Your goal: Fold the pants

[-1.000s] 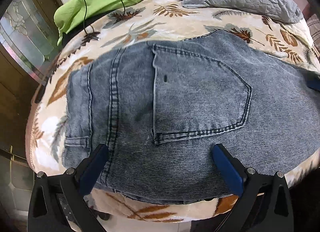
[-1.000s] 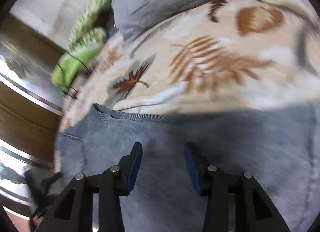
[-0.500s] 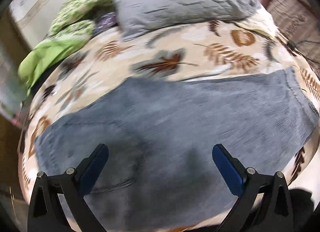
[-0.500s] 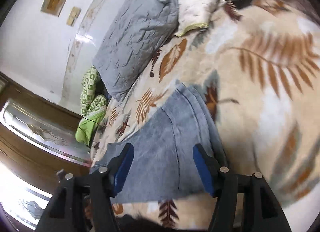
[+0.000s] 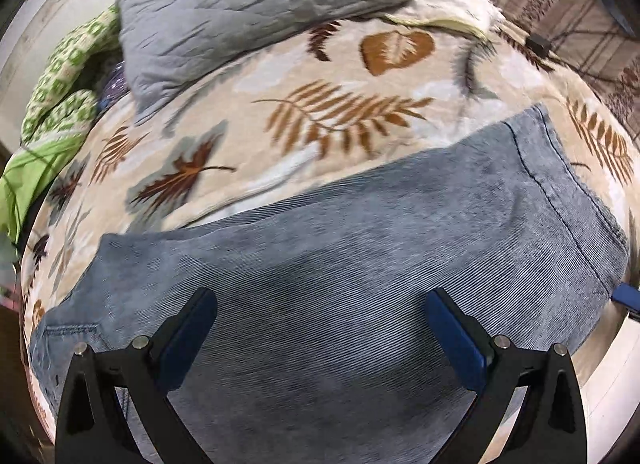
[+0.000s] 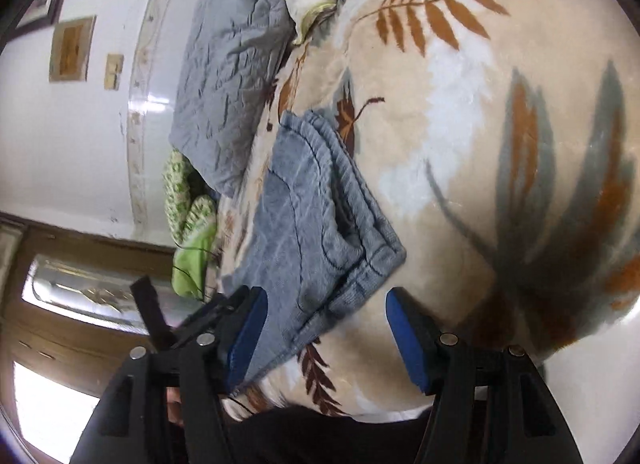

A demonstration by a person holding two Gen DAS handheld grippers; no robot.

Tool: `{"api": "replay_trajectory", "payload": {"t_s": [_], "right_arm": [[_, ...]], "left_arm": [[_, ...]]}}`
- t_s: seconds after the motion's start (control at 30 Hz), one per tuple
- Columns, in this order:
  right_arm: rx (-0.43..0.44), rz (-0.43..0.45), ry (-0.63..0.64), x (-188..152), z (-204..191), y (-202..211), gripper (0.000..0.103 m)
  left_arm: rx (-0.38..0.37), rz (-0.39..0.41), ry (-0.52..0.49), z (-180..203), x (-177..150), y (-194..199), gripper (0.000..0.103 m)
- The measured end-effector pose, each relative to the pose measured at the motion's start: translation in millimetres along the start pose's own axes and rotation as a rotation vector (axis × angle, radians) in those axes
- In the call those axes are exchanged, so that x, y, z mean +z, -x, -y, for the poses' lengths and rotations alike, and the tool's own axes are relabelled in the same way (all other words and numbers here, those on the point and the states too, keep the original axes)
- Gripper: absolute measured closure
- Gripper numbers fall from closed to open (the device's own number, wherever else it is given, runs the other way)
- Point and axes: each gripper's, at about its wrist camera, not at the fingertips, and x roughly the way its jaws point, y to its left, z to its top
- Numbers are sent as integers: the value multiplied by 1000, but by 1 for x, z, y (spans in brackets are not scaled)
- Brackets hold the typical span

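Both empty, wide-open grippers (image 5: 320, 328) (image 6: 324, 328) now nearer jeans (image 5: 360, 284) hem, waistband cut off.

pants (image 5: 360, 272): faded blue-grey denim, dark stitching | blanket (image 5: 280, 76): beige with brown fern fronds, rust and grey leaves | pillow (image 5: 256, 4): plain grey, quilted | cloth (image 5: 60, 76): green-and-white check | fingers (image 5: 456, 340): blue pads on black

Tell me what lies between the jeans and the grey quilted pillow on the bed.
Only bare leaf-print blanket lies between the jeans and the grey quilted pillow; nothing rests on it. The left wrist view shows this best.
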Motion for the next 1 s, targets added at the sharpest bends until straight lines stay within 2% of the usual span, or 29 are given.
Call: {"api": "replay_trajectory", "payload": {"t_s": [0.3,0.4,0.53,0.67,0.8,1.0], "right_arm": [[41,42,-19,11,-1,-11,35],[32,24,-17,10,-2,-7,35],[9,12,-31,2,1,4,35],[-26,7,-32,-5,-2,-1,35],[-39,44,-37,2,-7,-10,35],[-25,114,-62,7,-10,-18,33]], "left_arm": [[-8,-25,13,10,13,-21,0],[-10,-36,4,8,13,-16,0],[-31,1,14,5,11,-5,0],[-12,-17,-26,15,7,-17,0],[-36,-22,1,11,7,-17,0],[-14,-20,8,5,4,-17,0]]}}
